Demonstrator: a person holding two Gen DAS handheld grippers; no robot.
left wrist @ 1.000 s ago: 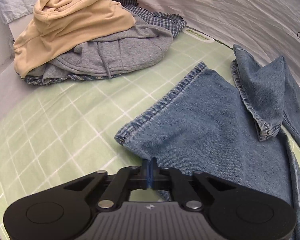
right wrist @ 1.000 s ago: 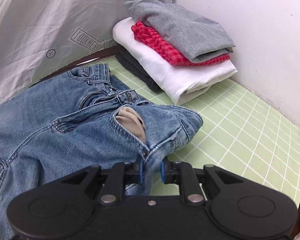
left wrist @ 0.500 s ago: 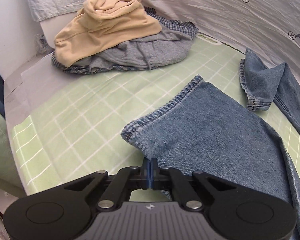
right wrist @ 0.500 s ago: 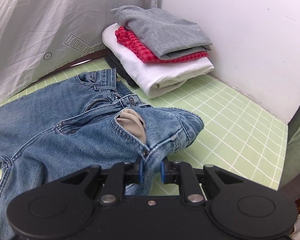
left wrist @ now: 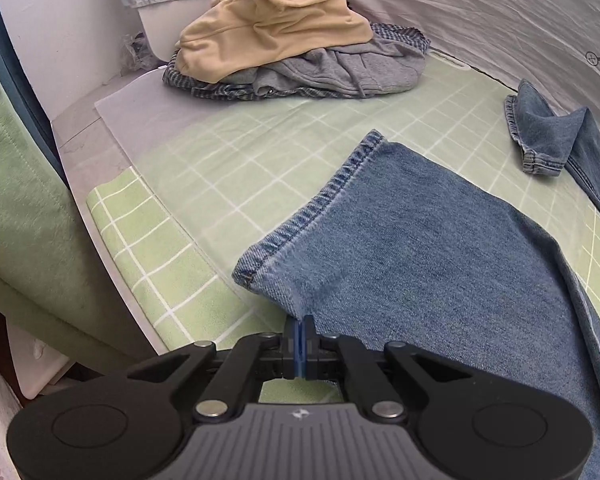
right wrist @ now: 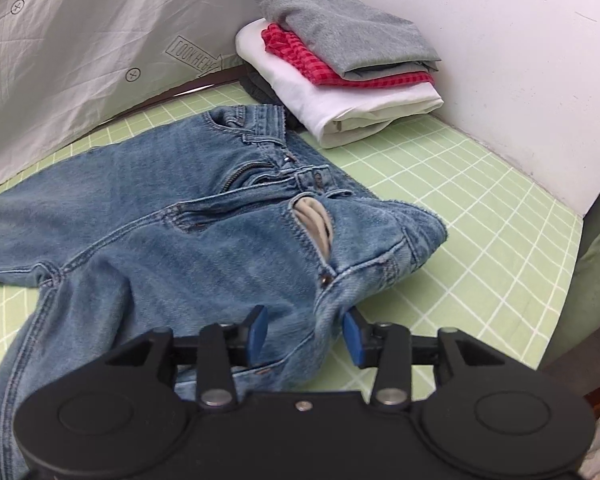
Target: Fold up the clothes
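Jeans [left wrist: 440, 240] hem in left tongs [left wrist: 299, 334] (right tongs [right wrist: 305, 336] agape astride waistband)

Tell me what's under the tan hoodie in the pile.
Under the tan hoodie lie a gray sweatshirt and a blue checked shirt. Anything deeper in the pile is covered.

Left tongs [left wrist: 299, 330] fully closed — blue pads pressed together, pinching denim at the tip. Right tongs [right wrist: 302, 334] spread wide, pads apart — fabric sits loose between them, neither pad clamping.
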